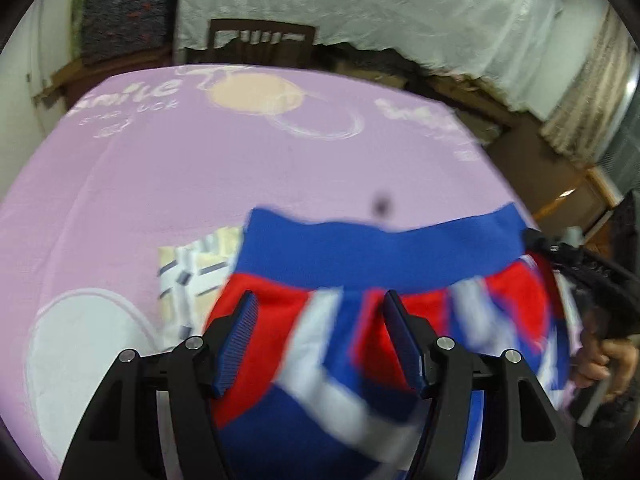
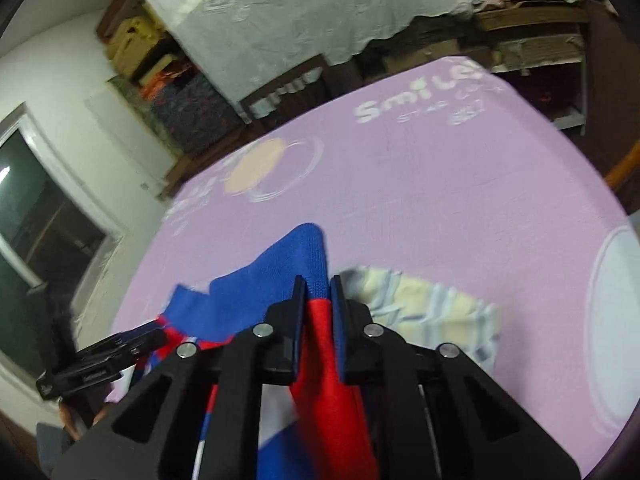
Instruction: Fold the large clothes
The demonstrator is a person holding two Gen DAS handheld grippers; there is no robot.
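Where the left wrist camera looks down, the left gripper (image 1: 318, 312) stands wide open above the red, white and blue sweater (image 1: 380, 252) on the purple sheet (image 1: 160, 168), gripping nothing; from the right wrist camera, the right gripper (image 2: 318, 292) is nearly closed, pinching the sweater's fabric beside a folded pale striped cloth (image 2: 432, 300).

We see a bed (image 1: 160, 168) under a lilac printed sheet; on it lie a red-white-blue sweater (image 1: 380, 248) and, perhaps folded, a pale checked cloth (image 2: 432, 300).
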